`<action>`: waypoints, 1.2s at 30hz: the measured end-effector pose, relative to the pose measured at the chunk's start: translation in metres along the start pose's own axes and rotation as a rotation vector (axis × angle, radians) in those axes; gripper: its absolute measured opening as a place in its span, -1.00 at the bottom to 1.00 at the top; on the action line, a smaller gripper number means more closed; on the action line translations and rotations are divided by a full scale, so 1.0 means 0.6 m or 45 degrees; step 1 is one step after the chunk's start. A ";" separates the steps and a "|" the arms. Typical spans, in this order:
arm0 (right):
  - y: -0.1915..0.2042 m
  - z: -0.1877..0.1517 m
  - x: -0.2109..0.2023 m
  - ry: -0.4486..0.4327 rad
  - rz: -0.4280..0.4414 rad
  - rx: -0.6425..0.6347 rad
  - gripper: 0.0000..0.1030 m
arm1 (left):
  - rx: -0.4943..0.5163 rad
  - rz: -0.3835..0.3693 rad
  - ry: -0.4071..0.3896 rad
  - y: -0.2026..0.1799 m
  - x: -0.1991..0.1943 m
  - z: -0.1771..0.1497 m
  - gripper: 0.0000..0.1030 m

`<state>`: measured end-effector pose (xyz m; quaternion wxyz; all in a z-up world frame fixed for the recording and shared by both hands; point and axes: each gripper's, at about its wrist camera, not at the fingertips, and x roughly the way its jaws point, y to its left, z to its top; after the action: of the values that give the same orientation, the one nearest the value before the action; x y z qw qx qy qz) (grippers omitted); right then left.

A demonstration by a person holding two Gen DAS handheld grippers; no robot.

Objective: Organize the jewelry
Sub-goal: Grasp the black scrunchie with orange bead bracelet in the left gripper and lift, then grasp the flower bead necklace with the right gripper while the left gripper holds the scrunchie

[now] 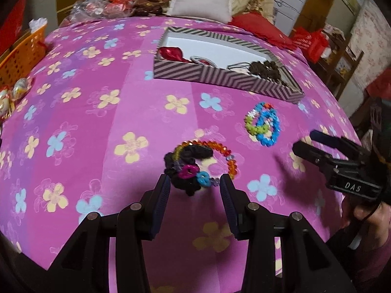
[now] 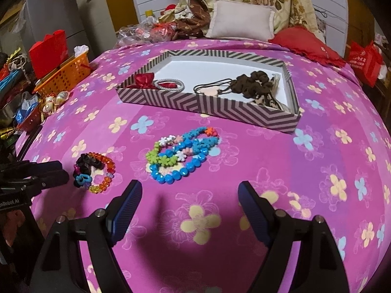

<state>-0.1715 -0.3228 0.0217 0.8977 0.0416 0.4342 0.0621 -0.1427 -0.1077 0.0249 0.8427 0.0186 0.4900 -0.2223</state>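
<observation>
A pink bedcover (image 2: 220, 219) printed with yellow and blue flowers fills both views, and all the jewelry lies on it. The biggest thing on it is a shallow box (image 2: 207, 102) with zigzag stripes in grey and dark purple outside and a white inside; it stands toward the far side of the cover. Inside it, at the left, are a red shiny bow (image 2: 144, 79) and a grey ring-shaped band (image 2: 171, 84); at the right are a thin dark cord with a pale pendant (image 2: 210, 89) and a brown scrunchie (image 2: 251, 80). Nearer than the box, apart from it, lies a bunch of plastic bracelets (image 2: 183, 157): one of round blue beads, others of small flowers in blue, green, white and orange, laid one over another. To the left of this bunch, a little apart, is a smaller pile (image 1: 195, 168): a ring of clear orange and yellow beads, with a black scrunchie and small pink and blue pieces on top of it. The left gripper (image 1: 195, 190) hangs just over this smaller pile, its jaws partly open on both sides of the near edge, and they press on nothing. The right gripper (image 2: 190, 191) is over bare cover just in front of the blue bracelets, its jaws wide apart and empty.
</observation>
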 end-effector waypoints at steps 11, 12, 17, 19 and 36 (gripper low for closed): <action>-0.002 -0.001 0.007 0.005 -0.010 -0.010 0.63 | 0.004 0.001 -0.009 0.000 0.003 0.001 -0.44; -0.001 -0.002 0.008 0.004 -0.011 -0.010 0.63 | 0.006 -0.003 -0.008 0.000 0.004 0.001 -0.44; 0.000 -0.001 0.008 0.005 0.000 -0.004 0.63 | 0.022 -0.005 -0.018 -0.001 0.010 0.005 -0.45; 0.002 -0.001 0.007 0.001 0.000 -0.011 0.63 | 0.028 0.004 -0.017 -0.002 0.014 0.008 -0.46; -0.007 0.033 0.039 0.005 0.021 -0.019 0.16 | 0.042 0.041 0.001 -0.002 0.041 0.015 -0.79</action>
<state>-0.1411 -0.3236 0.0152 0.8965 0.0385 0.4352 0.0727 -0.1255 -0.1198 0.0090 0.8454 0.0406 0.4864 -0.2169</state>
